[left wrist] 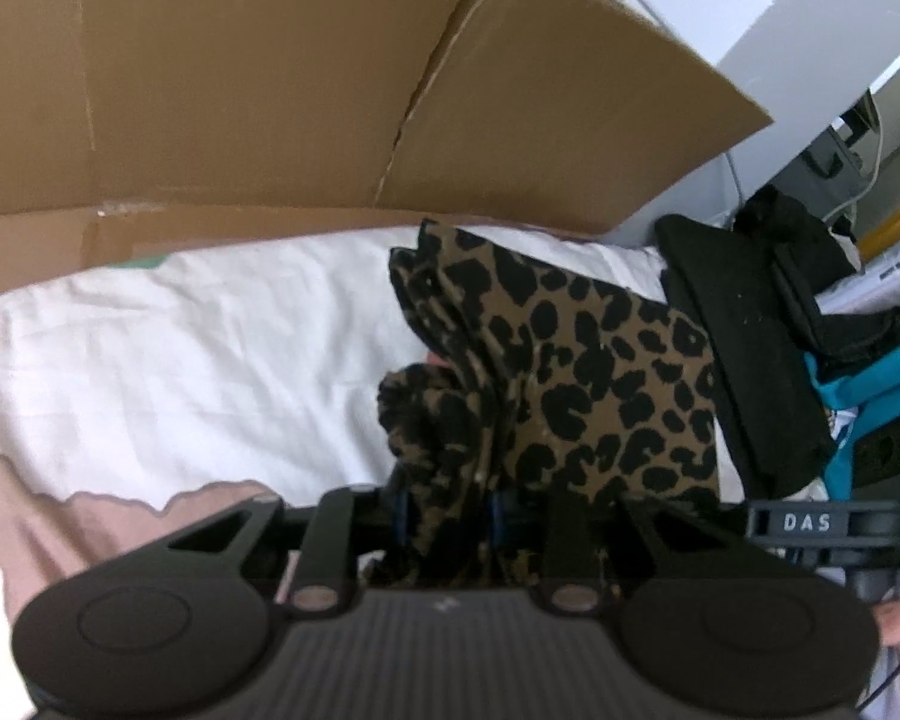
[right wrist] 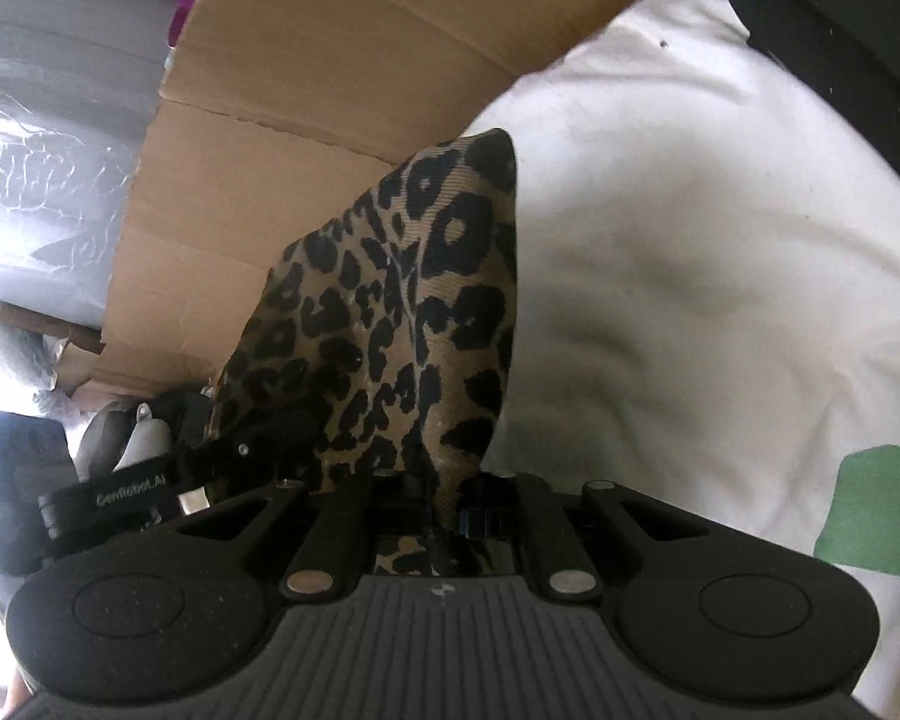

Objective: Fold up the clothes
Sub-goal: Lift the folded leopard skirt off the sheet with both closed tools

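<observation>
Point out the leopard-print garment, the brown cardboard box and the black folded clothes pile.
Leopard-print fabric garment (left wrist: pixel 600 372): left wrist view, on its flat spotted panel.
Brown cardboard box (left wrist: pixel 240 90): left wrist view, on its broad side wall.
Black folded clothes pile (left wrist: pixel 750 348): left wrist view, on the top fold.

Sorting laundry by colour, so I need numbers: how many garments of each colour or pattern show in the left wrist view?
Leopard-print garment, pinched in both hand-held grippers: 1
Black garments, a folded black one and a crumpled black one behind it: 2
Teal jersey: 1
Total: 4
</observation>
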`<state>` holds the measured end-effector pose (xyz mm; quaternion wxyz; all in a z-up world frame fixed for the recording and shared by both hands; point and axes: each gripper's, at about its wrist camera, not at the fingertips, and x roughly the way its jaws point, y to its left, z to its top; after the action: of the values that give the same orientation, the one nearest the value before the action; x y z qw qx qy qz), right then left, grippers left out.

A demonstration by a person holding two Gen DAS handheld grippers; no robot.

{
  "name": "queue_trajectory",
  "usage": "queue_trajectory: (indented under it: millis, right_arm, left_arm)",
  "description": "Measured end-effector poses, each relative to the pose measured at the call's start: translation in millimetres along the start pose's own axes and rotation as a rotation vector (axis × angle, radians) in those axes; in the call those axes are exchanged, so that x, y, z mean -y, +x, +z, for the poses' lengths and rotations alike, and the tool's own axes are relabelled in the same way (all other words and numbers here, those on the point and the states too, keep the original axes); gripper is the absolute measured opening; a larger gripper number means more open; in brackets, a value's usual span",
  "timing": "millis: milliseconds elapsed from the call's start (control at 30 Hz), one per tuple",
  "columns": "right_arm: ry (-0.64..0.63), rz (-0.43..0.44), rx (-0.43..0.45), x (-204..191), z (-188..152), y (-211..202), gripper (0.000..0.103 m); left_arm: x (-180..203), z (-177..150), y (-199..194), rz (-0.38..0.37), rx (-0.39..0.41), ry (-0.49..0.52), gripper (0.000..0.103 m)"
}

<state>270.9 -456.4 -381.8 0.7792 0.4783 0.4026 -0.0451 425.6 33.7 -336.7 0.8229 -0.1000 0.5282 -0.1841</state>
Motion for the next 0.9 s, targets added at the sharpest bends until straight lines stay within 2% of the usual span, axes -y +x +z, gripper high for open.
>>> queue_trajectory:
  millis: [167,267,567,900]
  right_arm:
    - [-0.118,0.000,0.019,-28.0,5.4,-18.8,0.006]
    - [-0.191,-0.001,0.028,-46.8,13.0,-32.9,0.006]
    - [-0.258,0.013,0.062,-105.4,24.4,-77.2,0.006]
    - [-0.362,0.038,0.079,-176.3,29.8,-150.9,0.006]
  left_arm:
    - [11.3,-0.9,-23.6,0.015,0.023,-0.023,0.025]
    - [21.5,-0.1,-45.5,0.025,0.069,-0.026,0.025]
    - [59.6,-1.6,-117.5,0.104,0.144,-0.095,0.024]
    - [120.8,-0.2,-211.9,0.147,0.211,-0.110,0.024]
